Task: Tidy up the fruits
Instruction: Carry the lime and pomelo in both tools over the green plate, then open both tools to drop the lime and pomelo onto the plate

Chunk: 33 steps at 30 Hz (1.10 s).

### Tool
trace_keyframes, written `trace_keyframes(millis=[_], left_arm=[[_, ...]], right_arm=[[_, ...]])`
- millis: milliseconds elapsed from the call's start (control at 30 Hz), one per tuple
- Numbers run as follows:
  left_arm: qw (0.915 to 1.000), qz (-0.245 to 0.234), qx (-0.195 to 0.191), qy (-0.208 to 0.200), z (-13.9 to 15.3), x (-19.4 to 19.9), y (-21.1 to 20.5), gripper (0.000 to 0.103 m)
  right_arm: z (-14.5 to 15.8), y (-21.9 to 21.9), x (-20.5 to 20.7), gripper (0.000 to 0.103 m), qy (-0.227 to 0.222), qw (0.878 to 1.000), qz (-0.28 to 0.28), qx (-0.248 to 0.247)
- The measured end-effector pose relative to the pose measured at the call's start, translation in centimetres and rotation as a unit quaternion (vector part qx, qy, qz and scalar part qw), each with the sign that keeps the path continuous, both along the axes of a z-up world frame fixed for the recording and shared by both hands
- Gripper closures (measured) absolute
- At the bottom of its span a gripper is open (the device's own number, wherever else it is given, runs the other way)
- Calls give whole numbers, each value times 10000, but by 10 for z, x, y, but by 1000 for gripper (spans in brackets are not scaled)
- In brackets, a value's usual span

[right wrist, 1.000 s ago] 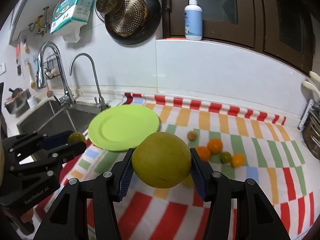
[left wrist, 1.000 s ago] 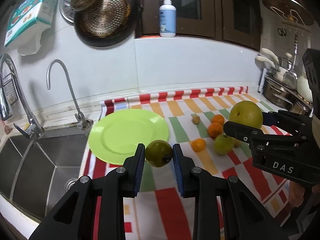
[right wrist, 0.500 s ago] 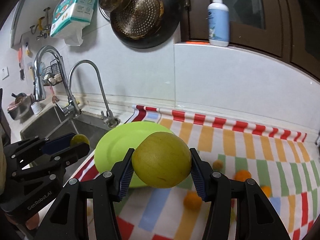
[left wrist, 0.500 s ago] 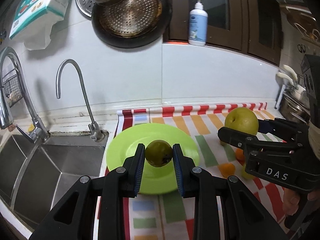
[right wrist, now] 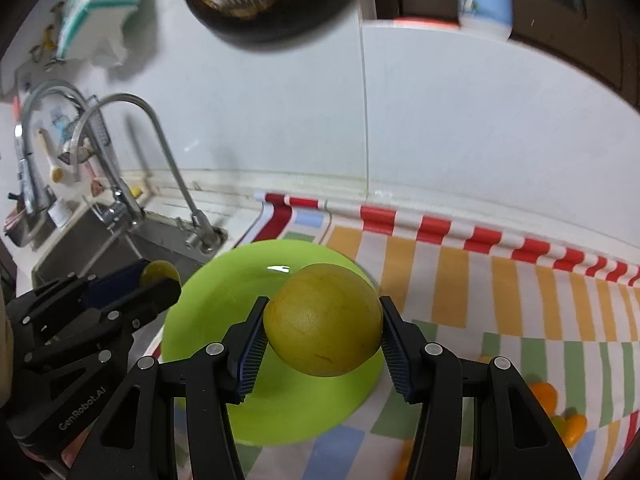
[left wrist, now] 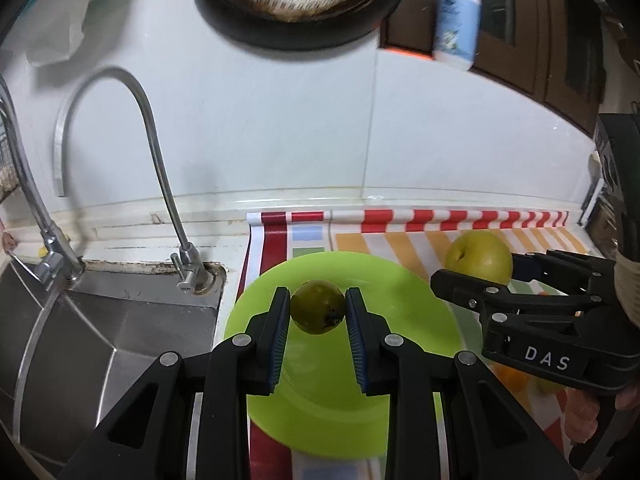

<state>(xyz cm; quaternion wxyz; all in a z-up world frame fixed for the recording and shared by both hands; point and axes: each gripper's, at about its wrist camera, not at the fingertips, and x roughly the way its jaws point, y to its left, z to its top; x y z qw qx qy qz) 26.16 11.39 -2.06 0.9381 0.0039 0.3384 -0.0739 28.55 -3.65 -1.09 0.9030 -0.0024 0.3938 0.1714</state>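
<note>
My left gripper (left wrist: 318, 314) is shut on a small dark-green round fruit (left wrist: 318, 312) and hangs over the lime-green plate (left wrist: 400, 300). My right gripper (right wrist: 322, 334) is shut on a large yellow-green pear-like fruit (right wrist: 322, 324), held above the right half of the same plate (right wrist: 208, 304). In the left wrist view the right gripper (left wrist: 476, 266) with its yellow fruit (left wrist: 478, 256) sits at the plate's right edge. The right wrist view shows the left gripper (right wrist: 158, 278) with the small fruit (right wrist: 158, 272) at the plate's left edge. The plate holds no fruit.
A steel sink (left wrist: 80, 336) and curved taps (left wrist: 160, 184) lie left of the plate. The striped cloth (right wrist: 500, 292) covers the counter, with small orange and green fruits (right wrist: 560, 412) at the lower right. A pan (left wrist: 296, 0) and a lotion bottle (left wrist: 456, 16) are on the wall above.
Both grippers, each still holding its fruit, have moved left from over the cloth to above the green plate. The loose small fruits have dropped out of the left wrist view.
</note>
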Motion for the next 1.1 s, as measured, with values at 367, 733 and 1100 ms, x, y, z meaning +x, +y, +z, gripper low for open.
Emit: trace_keyframes(millis=[367,733,1100], left_arm=[[9978,-114,-6,657,-42,64,9,75],[9972,-91,177,714,-49,72,9,68],[9987,219,194,409,-19,35,14,48]], right_arm=[[-44,26,52,49,705,9972,36,-243],[-60,25,63,49,859,9960,20,-252],[-27,12,33,44,319,9993,-19,-217]])
